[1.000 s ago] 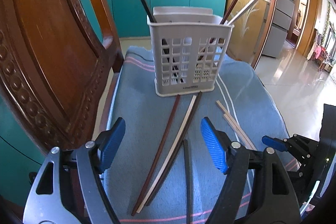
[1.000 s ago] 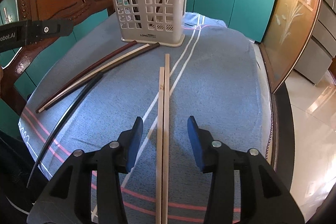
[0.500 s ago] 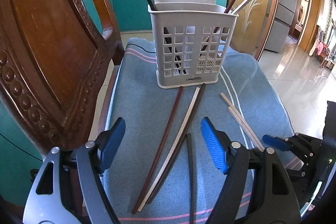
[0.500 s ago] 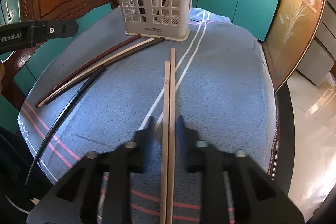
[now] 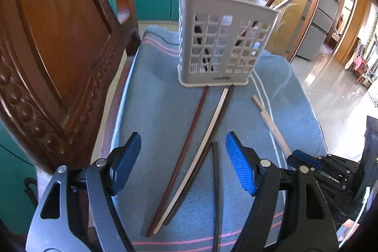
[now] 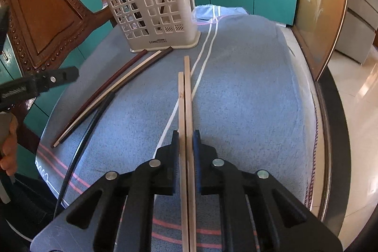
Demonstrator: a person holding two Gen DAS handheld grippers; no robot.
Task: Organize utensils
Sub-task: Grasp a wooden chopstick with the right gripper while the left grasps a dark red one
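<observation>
I have the right gripper [image 6: 186, 145] clamped on two pale wooden chopsticks [image 6: 184, 105], lower centre; left gripper [image 5: 182, 160] wide. Next: lift into the white plastic lattice basket [image 6: 151, 8].

Black arms, blue ribbed jaws, silver rivets

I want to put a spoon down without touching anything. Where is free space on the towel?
Free: the blue towel right of the light wooden chopsticks, out to its right edge. Crowded: between those and the chair, where dark chopsticks lie before the white basket.
</observation>
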